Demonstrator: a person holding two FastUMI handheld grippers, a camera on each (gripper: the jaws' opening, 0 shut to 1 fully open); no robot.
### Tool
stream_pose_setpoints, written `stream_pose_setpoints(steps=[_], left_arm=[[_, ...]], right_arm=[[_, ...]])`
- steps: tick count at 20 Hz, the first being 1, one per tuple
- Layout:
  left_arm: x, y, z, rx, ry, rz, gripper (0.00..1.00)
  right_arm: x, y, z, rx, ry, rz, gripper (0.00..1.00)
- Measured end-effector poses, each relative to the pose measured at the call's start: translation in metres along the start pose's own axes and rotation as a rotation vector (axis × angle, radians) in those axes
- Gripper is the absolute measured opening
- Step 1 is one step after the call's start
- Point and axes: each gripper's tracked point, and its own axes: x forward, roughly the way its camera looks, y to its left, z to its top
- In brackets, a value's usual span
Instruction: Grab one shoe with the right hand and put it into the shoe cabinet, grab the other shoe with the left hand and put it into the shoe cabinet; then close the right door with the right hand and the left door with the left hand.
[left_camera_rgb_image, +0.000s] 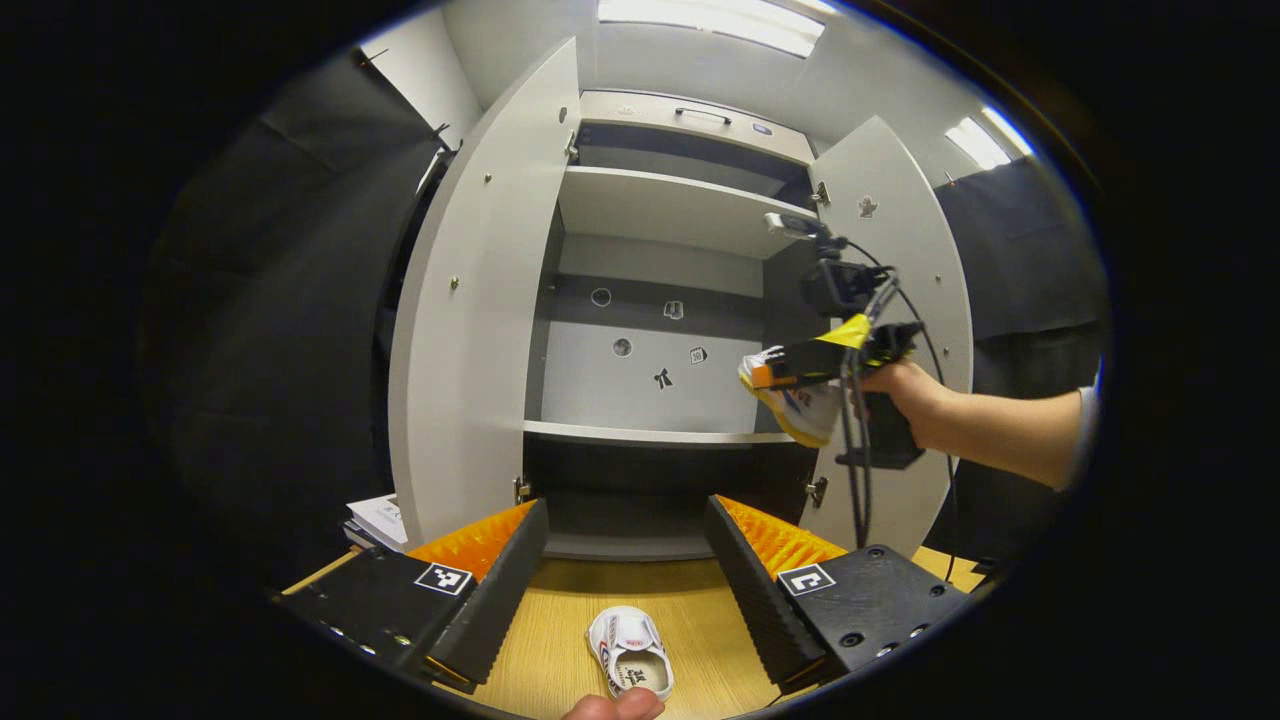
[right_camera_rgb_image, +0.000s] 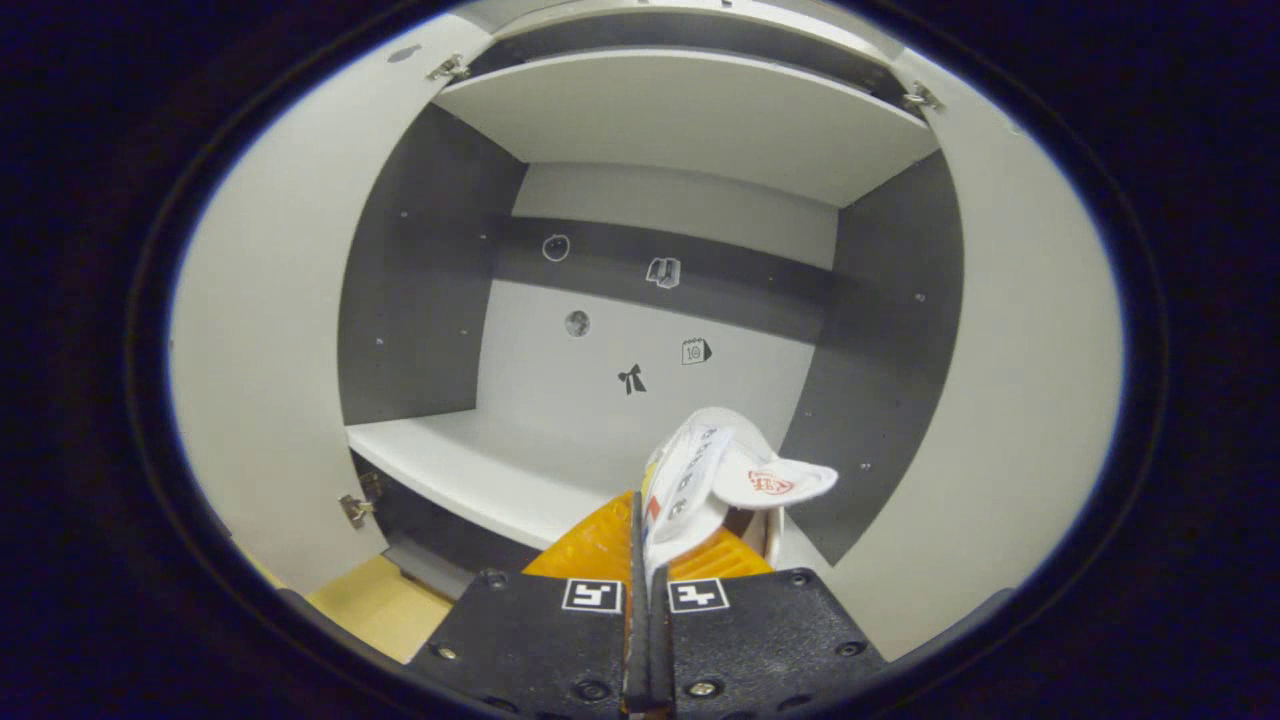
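Shoe one, a small white child's sneaker with a yellow sole and red-and-blue markings (right_camera_rgb_image: 700, 480), is clenched in your right tongs (right_camera_rgb_image: 645, 520): in the right gripper view both fingers are pressed together on a thin part of its upper, and the shoe rises just ahead of the fingertips. Its long axis runs forward and upward from the tongs toward the cabinet's back wall, with a white flap bearing a red mark folded out to the right. In the left gripper view the same shoe (left_camera_rgb_image: 800, 400) hangs at the tip of your right tongs (left_camera_rgb_image: 775, 375), held by your right hand (left_camera_rgb_image: 905, 395), just in front of the right door (left_camera_rgb_image: 890, 330) and level with the middle shelf (left_camera_rgb_image: 650, 433) of the white-and-grey shoe cabinet (left_camera_rgb_image: 660, 200). Both doors stand open, the left door (left_camera_rgb_image: 480, 300) swung wide.

Shoe two, a matching white sneaker with a strap (left_camera_rgb_image: 628, 652), lies flat on the pale wooden surface (left_camera_rgb_image: 560, 630), in front of the cabinet. It sits low between the spread fingers of your left tongs (left_camera_rgb_image: 625, 540), which are released and touch nothing. Its long axis runs roughly toward the cabinet, opening nearest the camera, toe farthest.
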Motion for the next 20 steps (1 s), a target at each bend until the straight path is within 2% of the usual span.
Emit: stream_pose_setpoints(steps=[2,7,16,20], left_arm=[[0.001,-0.003,-0.004,-0.007,0.009,-0.007,0.95],[0.002,0.008,-0.012,-0.003,0.031,0.023,0.95],[0.007,0.021,-0.025,-0.033,0.071,0.061,0.95],[0.007,0.026,-0.023,-0.037,0.057,0.078,0.95]], right_arm=[[0.04,0.004,0.001,-0.028,0.054,0.012,0.04],[0.111,0.007,-0.015,0.032,0.214,0.01,0.04],[0.143,0.024,-0.029,-0.05,0.376,0.061,0.02],[0.148,0.025,-0.036,-0.058,0.416,0.046,0.04]])
